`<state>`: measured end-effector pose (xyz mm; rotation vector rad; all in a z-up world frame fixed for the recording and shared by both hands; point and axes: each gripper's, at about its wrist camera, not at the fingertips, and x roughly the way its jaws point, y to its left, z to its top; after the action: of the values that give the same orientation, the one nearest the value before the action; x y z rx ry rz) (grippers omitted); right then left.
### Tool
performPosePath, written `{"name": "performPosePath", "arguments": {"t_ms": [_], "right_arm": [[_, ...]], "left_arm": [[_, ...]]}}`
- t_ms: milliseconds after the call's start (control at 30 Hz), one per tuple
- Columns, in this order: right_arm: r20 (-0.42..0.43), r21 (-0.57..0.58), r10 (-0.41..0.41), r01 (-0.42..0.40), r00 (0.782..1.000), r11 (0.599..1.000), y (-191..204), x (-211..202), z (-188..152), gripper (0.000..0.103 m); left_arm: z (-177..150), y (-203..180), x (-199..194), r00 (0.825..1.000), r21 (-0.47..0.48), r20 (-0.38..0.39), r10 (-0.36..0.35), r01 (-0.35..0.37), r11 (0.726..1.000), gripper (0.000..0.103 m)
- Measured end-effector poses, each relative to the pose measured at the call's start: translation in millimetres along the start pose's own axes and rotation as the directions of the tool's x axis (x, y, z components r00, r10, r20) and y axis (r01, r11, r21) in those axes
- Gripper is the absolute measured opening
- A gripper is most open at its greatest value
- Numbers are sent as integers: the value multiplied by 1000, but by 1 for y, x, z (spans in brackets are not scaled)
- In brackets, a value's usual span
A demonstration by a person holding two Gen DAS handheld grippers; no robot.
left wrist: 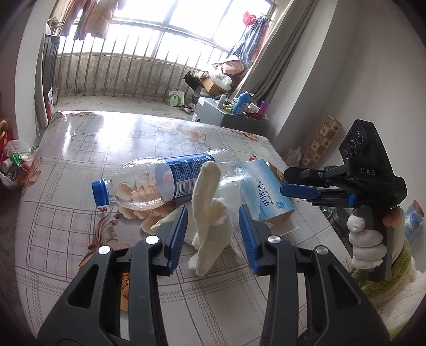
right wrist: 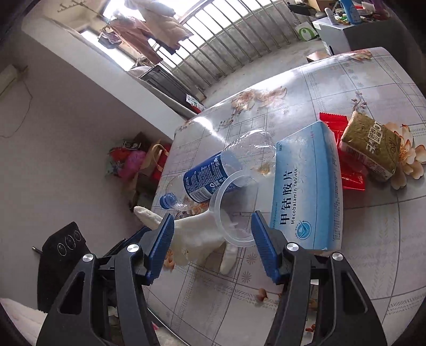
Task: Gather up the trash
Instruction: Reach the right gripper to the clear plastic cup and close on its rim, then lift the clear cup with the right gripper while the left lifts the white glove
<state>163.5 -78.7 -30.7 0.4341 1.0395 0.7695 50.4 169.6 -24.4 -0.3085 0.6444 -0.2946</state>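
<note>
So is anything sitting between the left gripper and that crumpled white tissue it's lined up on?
Nothing visible. The left gripper is open, its fingers on either side of the white tissue, with no object in the gap. The plastic bottle and blue medicine box lie beyond it.

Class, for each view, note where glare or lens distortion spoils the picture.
Left wrist view: the window is blown out white, and its glare washes over the far part of the table; the fisheye bends the railing bars. Right wrist view: the table edge curves strongly; a bright streak crosses the clear bottle.
</note>
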Motion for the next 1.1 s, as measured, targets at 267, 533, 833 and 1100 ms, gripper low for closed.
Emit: {"name": "performPosePath", "arguments": {"t_ms": [267,533,833,1100], "right_arm": [[-42,50,-7,9,999,999,-4,25,3,54],[-75,120,34,-25,997,992,-14,47,1,16],[-36,145,172,-165,984,976,-6,28,-10,7],[67,113,171,-178,983,978,5,-38,-39,7]], "left_arm": [[-12,-3,30,998,15,-61,-17,18,1000,37],[-19,-6,38,994,31,-101,-32,36,999,9],[-12,-23,5,991,31,-94,-95,98,995,6],[-13,-56,-18,953,30,-133,-272,278,960,6]]}}
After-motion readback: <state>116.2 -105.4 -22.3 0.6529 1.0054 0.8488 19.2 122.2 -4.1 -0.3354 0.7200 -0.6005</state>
